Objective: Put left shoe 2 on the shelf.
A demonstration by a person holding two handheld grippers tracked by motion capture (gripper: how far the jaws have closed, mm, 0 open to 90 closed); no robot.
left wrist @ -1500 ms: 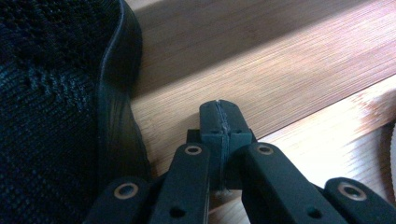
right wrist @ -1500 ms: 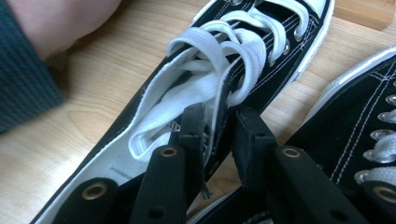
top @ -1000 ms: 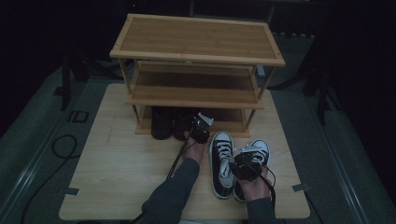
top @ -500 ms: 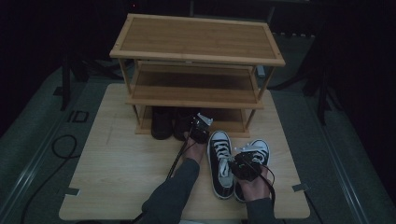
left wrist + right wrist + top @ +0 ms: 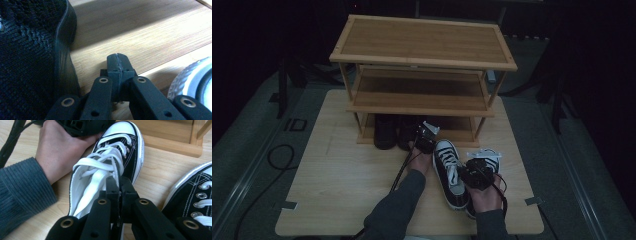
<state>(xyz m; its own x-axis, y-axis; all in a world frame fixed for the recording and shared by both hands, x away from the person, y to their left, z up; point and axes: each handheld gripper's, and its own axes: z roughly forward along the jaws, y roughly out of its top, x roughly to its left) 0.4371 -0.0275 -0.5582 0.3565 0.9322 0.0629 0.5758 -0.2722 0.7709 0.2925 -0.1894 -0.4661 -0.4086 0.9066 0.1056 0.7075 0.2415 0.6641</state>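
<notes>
Standing by: a person has both grippers down at the front of a shoe rack [image 5: 422, 55], with two black-and-white sneakers on the board [image 5: 337, 190] between the hands.
Left gripper [image 5: 426, 137]: jaws pressed together on nothing, tip hovering low over the bottom shelf's wood [image 5: 150, 37], just beside a dark knit shoe [image 5: 27, 55] already parked there.
Right gripper [image 5: 478, 172]: jaws shut on the tongue or heel collar of the sneaker [image 5: 110, 167], as far as I can judge from its own view; the laces hide the exact bite.
Sneaker, where: on the board just in front of the rack, between the two hands [image 5: 451, 172].
Long axis: heel toward the person, toe cap pointing at the open right part of the bottom shelf.
Direction from right gripper: straight ahead, the shoe running away from the jaws toward the rack.
Nearer hand: the right is at the heel; the left hand [image 5: 62, 152] rests against the toe side.
Second sneaker [image 5: 195, 192]: just to the right, close alongside, partly under the right hand in the high view.
Edges: the shelf's front lip and the right post [image 5: 479, 125] bound the gap.
Open room: dark shoes [image 5: 394, 131] fill the left of the shelf; the right looks free, so a forward push seems the likely move.
</notes>
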